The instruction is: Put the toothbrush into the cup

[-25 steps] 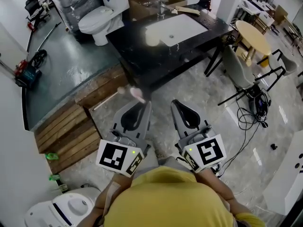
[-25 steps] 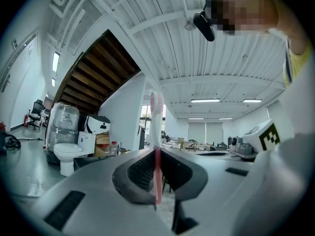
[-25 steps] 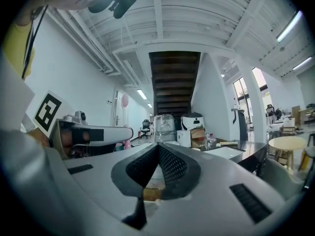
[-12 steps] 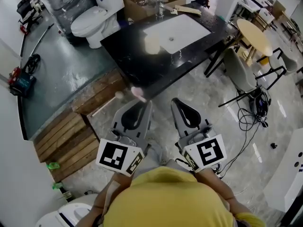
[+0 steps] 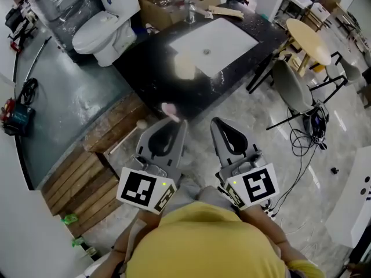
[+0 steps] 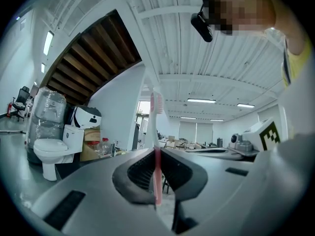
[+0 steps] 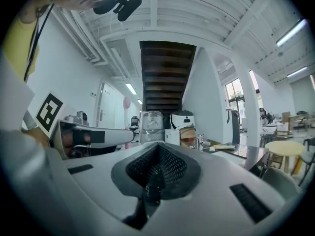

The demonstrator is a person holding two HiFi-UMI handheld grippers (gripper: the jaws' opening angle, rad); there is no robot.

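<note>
A pink toothbrush stands upright between the jaws of my left gripper, which is shut on its handle. In the left gripper view the toothbrush rises straight up from the left gripper, bristle head on top. My right gripper is beside it, shut and empty; in the right gripper view the right gripper has its pads together. A pale cup stands on the black counter ahead of both grippers, left of the white sink.
A white toilet stands left of the counter, and a faucet sits behind the sink. Wooden pallets lie at lower left. A round table and a chair stand at right, with cables on the floor.
The counter and sink have drifted lower and closer in the head view as the person steps forward. Both grippers keep their pose, the toothbrush still held by the left.
</note>
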